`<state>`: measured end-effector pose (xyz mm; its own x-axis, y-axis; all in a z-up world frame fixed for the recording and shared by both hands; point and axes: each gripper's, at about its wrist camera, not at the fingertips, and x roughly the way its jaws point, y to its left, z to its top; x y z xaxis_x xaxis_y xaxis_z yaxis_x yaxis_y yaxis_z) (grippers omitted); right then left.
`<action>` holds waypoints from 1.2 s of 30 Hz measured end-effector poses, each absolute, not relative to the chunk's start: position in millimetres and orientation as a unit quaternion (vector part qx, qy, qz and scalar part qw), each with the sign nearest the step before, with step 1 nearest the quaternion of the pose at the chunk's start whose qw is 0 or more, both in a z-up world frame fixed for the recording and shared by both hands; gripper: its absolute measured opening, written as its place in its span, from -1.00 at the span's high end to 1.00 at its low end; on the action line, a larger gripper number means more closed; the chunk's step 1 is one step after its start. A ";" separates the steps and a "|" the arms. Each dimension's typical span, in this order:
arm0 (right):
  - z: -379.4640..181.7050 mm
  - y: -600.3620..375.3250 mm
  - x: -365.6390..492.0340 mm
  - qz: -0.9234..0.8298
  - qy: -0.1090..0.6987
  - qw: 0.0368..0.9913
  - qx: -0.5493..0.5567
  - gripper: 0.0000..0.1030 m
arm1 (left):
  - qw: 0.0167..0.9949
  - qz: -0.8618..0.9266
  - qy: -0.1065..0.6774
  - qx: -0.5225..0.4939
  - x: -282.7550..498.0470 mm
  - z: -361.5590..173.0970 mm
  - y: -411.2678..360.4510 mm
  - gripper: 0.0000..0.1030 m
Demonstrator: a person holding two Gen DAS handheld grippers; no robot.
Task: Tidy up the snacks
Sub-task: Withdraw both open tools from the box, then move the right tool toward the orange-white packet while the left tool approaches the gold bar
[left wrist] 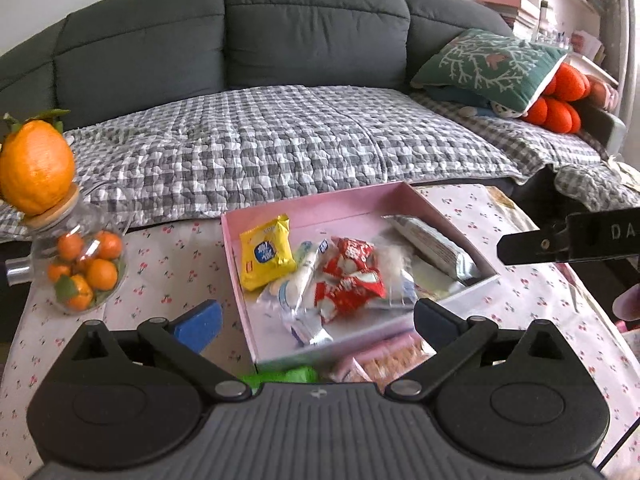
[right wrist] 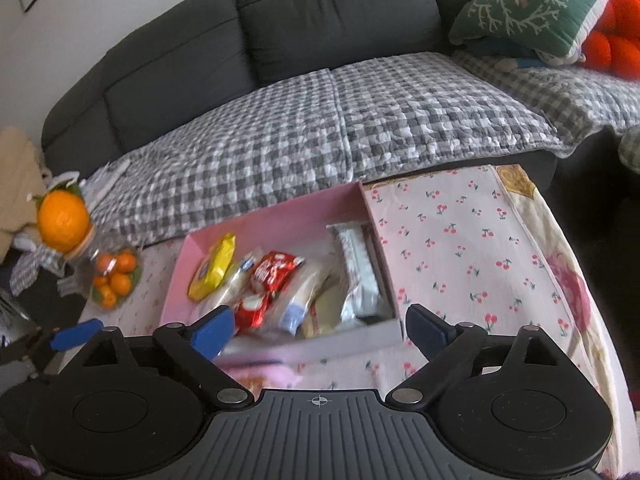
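On the cherry-print tablecloth (right wrist: 460,236), in front of a dark grey sofa (left wrist: 312,28), sits an open pink box (left wrist: 256,218) of snacks.
Behind it a checked quilt (left wrist: 280,140) covers the sofa seat. Inside the box lie a silver-wrapped bar (left wrist: 432,246) along the right wall, red packets (left wrist: 352,276) in the middle and a yellow packet (left wrist: 266,252) to the left. Both the left gripper (left wrist: 316,318) and right gripper (right wrist: 320,328) hover above the near edge, jaws spread wide and empty. A glass jar of small oranges (left wrist: 82,268) stands to the left.
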<state>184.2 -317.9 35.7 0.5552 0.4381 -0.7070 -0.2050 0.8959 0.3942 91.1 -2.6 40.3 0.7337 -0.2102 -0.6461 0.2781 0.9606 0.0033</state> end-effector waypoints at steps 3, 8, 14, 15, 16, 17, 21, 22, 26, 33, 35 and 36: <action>39.4 -314.0 170.7 0.184 0.439 0.870 0.128 -0.85 | 0.929 -0.127 0.345 0.047 79.1 41.0 -0.3 -0.99; 40.4 -308.6 148.0 0.194 0.438 0.868 0.132 -0.90 | 0.927 -0.112 0.355 0.036 61.0 38.3 6.9 -0.99; 37.4 -297.6 127.6 0.202 0.425 0.875 0.113 -0.92 | 0.927 -0.102 0.361 0.017 46.3 28.6 17.9 -0.99; 35.9 -296.3 124.7 0.204 0.421 0.877 0.111 -0.92 | 0.927 -0.101 0.361 0.016 45.1 26.0 19.9 -0.99; 34.6 -295.6 122.4 0.206 0.418 0.878 0.111 -0.92 | 0.928 -0.101 0.359 0.016 43.4 24.7 20.8 -0.99; 32.1 -294.9 118.9 0.210 0.413 0.879 0.112 -0.92 | 0.929 -0.100 0.357 0.017 41.3 23.1 21.6 -0.99; 22.9 -292.5 110.1 0.222 0.420 0.872 0.118 -0.93 | 0.929 -0.101 0.355 0.023 34.1 15.5 26.1 -0.99; 20.7 -292.4 107.6 0.226 0.421 0.870 0.119 -0.93 | 0.929 -0.102 0.354 0.025 32.7 13.1 27.8 -0.99; 11.8 -296.6 100.8 0.222 0.416 0.875 0.108 -0.93 | 0.929 -0.103 0.354 0.033 23.8 2.5 35.1 -0.99; -8.2 -306.5 84.3 0.242 0.401 0.880 0.081 -0.93 | 0.928 -0.106 0.354 0.041 6.9 -18.2 49.2 -0.99; -15.3 -305.4 77.8 0.257 0.403 0.876 0.070 -0.93 | 0.929 -0.110 0.352 0.043 2.2 -22.6 50.4 -0.99; -18.8 -304.4 74.0 0.264 0.403 0.874 0.064 -0.93 | 0.929 -0.112 0.350 0.045 -0.5 -25.2 50.3 -0.99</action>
